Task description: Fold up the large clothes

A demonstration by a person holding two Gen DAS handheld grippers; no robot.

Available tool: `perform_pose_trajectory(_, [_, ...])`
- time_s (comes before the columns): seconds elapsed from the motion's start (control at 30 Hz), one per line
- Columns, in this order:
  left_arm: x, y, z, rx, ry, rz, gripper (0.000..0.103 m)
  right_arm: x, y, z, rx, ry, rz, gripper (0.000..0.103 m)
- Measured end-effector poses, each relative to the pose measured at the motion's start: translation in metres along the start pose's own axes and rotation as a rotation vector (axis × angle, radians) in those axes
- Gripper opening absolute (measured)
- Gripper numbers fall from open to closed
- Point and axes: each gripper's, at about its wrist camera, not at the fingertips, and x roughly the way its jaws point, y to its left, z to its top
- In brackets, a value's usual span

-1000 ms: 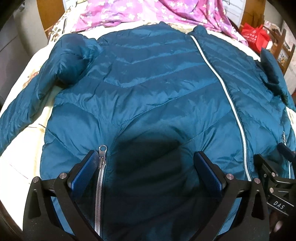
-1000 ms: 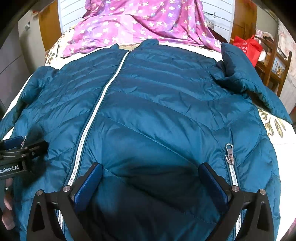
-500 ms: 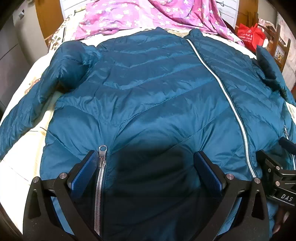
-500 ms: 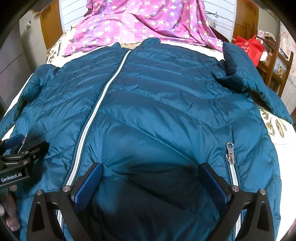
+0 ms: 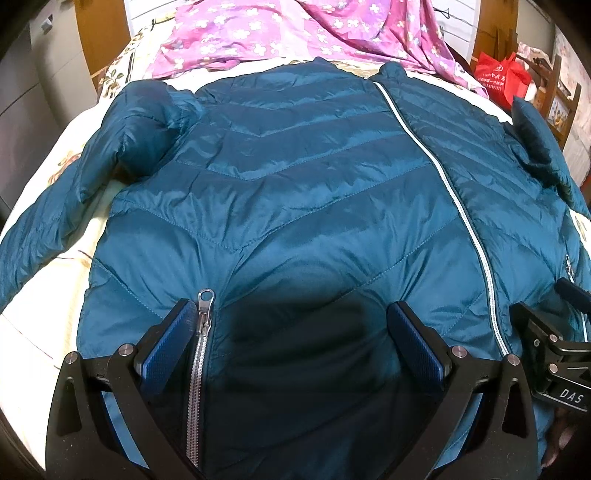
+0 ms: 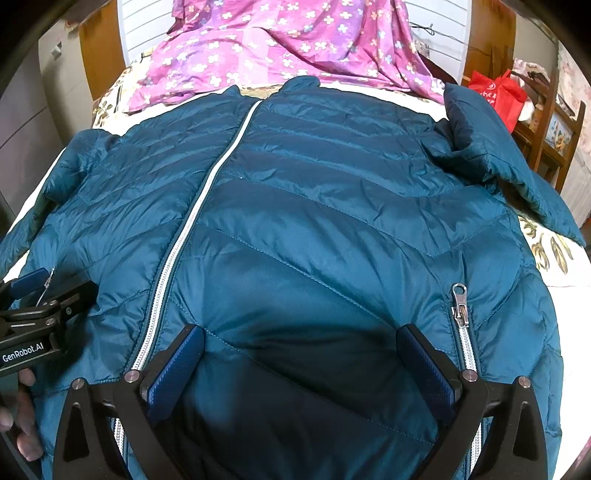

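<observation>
A teal quilted puffer jacket (image 5: 295, 192) lies front-up and zipped across a bed (image 5: 55, 266), its hem at the near edge and its collar toward the far end, where a pink floral blanket (image 5: 295, 29) is bunched against the headboard. The white centre zip (image 6: 207, 192) runs the length of the garment.

The left gripper (image 5: 291, 332) hangs just above the lower left front panel with its blue-padded fingers (image 5: 170, 339) spread wide and nothing between them; the silver pocket zip pull (image 5: 204, 306) sits right beside its left finger. The right gripper (image 6: 303, 354) is likewise released, jaws wide apart over the lower right panel, with the other pocket zip (image 6: 460, 306) just beside its right finger. Neither tool grips the fabric.

One sleeve (image 5: 48, 214) trails toward the bed's left edge over the flower-printed sheet; the other sleeve (image 6: 491, 147) is folded up at the shoulder and slopes toward the right edge.

Part of a hand (image 6: 22, 417) holding the left tool shows at the lower left of the right wrist view. A red bag (image 6: 495, 92) rests on a wooden chair (image 6: 554, 133) beyond the bed's far right corner.
</observation>
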Motion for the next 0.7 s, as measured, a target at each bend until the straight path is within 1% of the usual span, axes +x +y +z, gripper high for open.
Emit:
perform_pose_trajectory(0.13, [-0.001,0.001,0.001,-0.008,0.000,-0.009,0.103,-0.001,-0.001,0.000,0.006,-0.008,0.001,0.103])
perform_pose_trajectory(0.23, [-0.008,0.010,0.004,-0.037,-0.004,-0.047,0.103,0.000,-0.001,0.000,0.005,-0.010,-0.003,0.103])
perform_pose_trajectory(0.27, [-0.017,0.019,0.005,-0.071,-0.029,-0.060,0.103,0.000,0.000,0.000,0.001,-0.012,-0.006,0.103])
perform_pose_trajectory(0.3, [-0.029,0.030,0.007,-0.096,-0.069,-0.066,0.103,0.001,0.000,0.000,0.000,-0.013,-0.006,0.103])
perform_pose_trajectory(0.37, [-0.051,0.052,0.012,-0.122,-0.137,-0.042,0.103,0.001,-0.001,0.000,0.002,-0.014,-0.005,0.103])
perform_pose_trajectory(0.4, [-0.067,0.074,0.016,-0.149,-0.187,-0.006,0.103,0.001,-0.001,0.000,0.002,-0.015,-0.004,0.103])
perform_pose_trajectory(0.43, [-0.078,0.094,0.019,-0.178,-0.215,0.020,0.103,0.000,0.000,0.000,0.002,-0.016,-0.005,0.103])
perform_pose_trajectory(0.5, [-0.092,0.139,0.022,-0.247,-0.236,0.073,0.103,0.001,0.000,0.000,0.001,-0.016,-0.006,0.103])
perform_pose_trajectory(0.57, [-0.094,0.189,0.021,-0.305,-0.215,0.142,0.103,0.001,0.000,0.000,0.001,-0.016,-0.006,0.103])
perform_pose_trajectory(0.6, [-0.093,0.206,0.020,-0.322,-0.209,0.173,0.103,0.001,0.000,0.000,0.001,-0.016,-0.006,0.103])
perform_pose_trajectory(0.63, [-0.090,0.238,0.016,-0.352,-0.197,0.231,0.103,0.001,0.000,0.000,0.001,-0.016,-0.005,0.103])
perform_pose_trajectory(0.7, [-0.082,0.286,0.008,-0.396,-0.168,0.330,0.103,0.001,0.000,0.000,0.001,-0.016,-0.005,0.103])
